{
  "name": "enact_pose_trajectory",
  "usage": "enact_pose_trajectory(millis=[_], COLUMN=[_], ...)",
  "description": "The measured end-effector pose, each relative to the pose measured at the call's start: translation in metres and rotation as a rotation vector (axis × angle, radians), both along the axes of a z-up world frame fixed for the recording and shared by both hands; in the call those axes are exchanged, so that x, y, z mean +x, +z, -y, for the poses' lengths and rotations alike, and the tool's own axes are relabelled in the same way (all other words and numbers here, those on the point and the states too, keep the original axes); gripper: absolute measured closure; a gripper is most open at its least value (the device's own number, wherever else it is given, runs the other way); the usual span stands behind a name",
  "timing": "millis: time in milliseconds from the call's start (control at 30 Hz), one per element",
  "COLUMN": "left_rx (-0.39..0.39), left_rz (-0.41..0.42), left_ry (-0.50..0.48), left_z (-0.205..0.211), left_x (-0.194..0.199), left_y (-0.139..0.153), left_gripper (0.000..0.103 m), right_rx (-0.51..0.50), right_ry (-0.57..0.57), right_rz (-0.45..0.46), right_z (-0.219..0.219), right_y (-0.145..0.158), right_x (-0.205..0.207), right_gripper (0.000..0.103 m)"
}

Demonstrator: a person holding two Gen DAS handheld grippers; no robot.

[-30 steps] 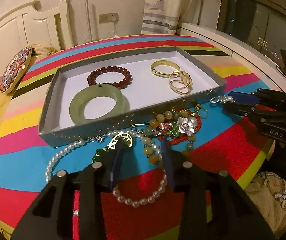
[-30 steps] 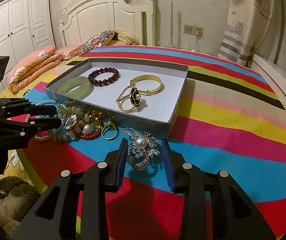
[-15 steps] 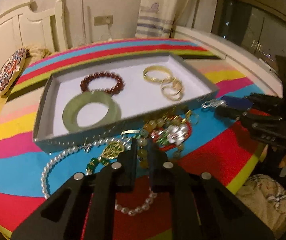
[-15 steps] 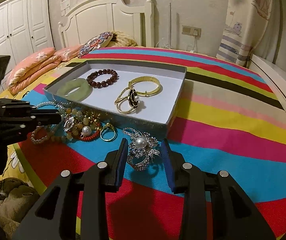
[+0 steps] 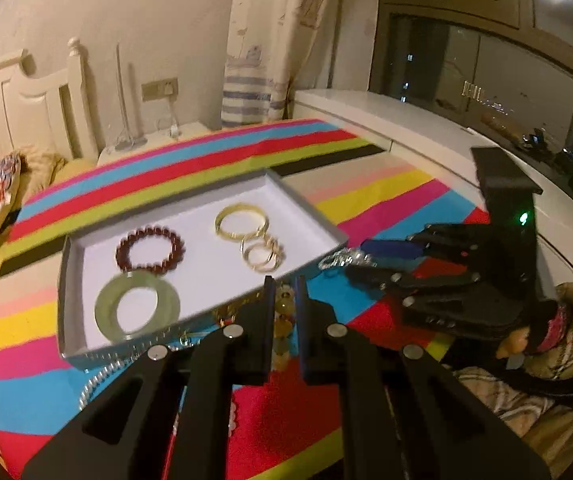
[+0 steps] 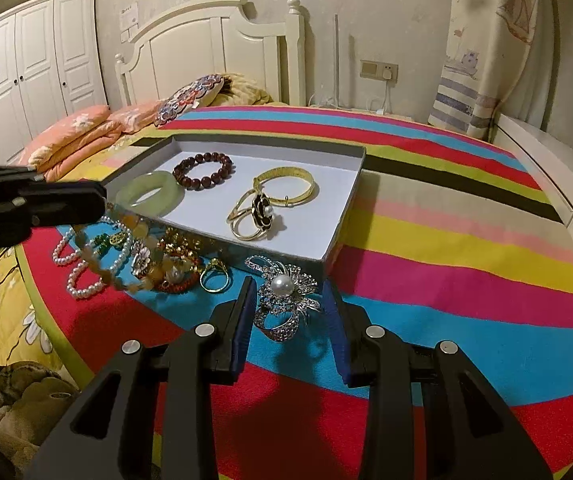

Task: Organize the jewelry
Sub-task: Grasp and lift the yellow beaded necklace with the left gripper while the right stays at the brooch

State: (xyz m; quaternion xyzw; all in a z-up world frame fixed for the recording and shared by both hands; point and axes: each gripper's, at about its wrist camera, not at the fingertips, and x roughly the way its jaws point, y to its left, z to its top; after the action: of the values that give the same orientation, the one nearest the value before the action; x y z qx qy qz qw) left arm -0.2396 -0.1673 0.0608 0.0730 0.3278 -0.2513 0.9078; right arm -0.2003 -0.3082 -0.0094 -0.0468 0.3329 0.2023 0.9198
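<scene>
My left gripper [image 5: 285,286] is shut on a yellow stone bead bracelet [image 5: 282,320] and holds it lifted; in the right wrist view the bracelet [image 6: 98,268] hangs from it above the jewelry pile [image 6: 166,256]. The grey tray [image 5: 71,344] holds a jade bangle [image 5: 137,305], a dark red bead bracelet [image 5: 149,249], a gold bangle [image 5: 241,221] and gold rings [image 5: 262,254]. My right gripper [image 6: 289,300] is open, its fingers on either side of a silver pearl brooch [image 6: 282,296] on the bedspread.
A pearl necklace [image 6: 86,264], a gold ring [image 6: 214,278] and other pieces lie in front of the tray [image 6: 338,236] on the striped bedspread. Pillows [image 6: 74,136] and a headboard [image 6: 214,56] stand behind. A white ledge [image 5: 406,128] runs along the right.
My left gripper closed on the yellow bead bracelet and lifted it off the pile toward the tray. My right gripper stayed open around the brooch.
</scene>
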Motion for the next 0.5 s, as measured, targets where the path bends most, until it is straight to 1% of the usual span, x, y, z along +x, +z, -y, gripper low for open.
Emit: enact_pose_trajectory(millis=[233, 500], left_rx=[0.009, 0.023], left_rz=[0.068, 0.117], left_ry=[-0.008, -0.005], left_z=[0.002, 0.003], left_x=[-0.002, 0.002], left_y=[0.031, 0.055], left_gripper=[0.094, 0.094], right_rx=[0.006, -0.003], right_ry=[0.009, 0.016], right_rz=[0.029, 0.053], right_z=[-0.001, -0.005], right_y=[0.008, 0.017], right_x=[-0.005, -0.008], right_gripper=[0.068, 0.068])
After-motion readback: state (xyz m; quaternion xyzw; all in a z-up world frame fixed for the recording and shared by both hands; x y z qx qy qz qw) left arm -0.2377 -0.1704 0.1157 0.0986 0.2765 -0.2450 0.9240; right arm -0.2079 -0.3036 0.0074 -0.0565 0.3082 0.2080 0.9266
